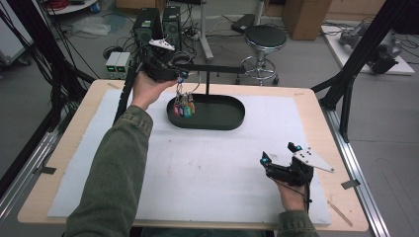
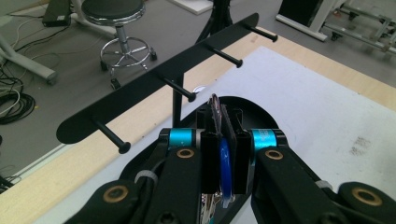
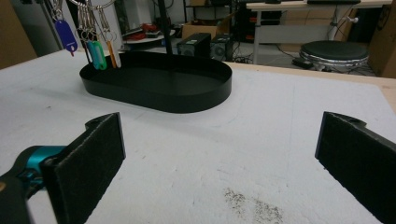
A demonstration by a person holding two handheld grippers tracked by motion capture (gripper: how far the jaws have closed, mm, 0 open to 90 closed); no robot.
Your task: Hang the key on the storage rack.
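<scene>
My left gripper (image 1: 182, 74) is at the table's far left, shut on a metal key ring (image 1: 188, 88) whose several coloured tags (image 1: 184, 107) hang down into the left end of a black oval tray (image 1: 232, 123). In the left gripper view the pads (image 2: 240, 156) pinch the ring (image 2: 215, 108) and a blue tag (image 2: 225, 165). The black hook rack (image 2: 154, 77) with its pegs stands just ahead. My right gripper (image 1: 279, 153) rests open near the front right, nothing between its pads (image 3: 95, 154). The right gripper view has the tags (image 3: 95, 49) and the tray (image 3: 187, 100) farther off.
A white mat (image 1: 207, 163) covers the wooden table. The rack's post (image 1: 207, 84) rises from the tray's middle. Beyond the far edge are a stool (image 1: 265, 37), computer towers (image 1: 158, 24) and cables. Black frame posts (image 1: 346, 84) flank the table.
</scene>
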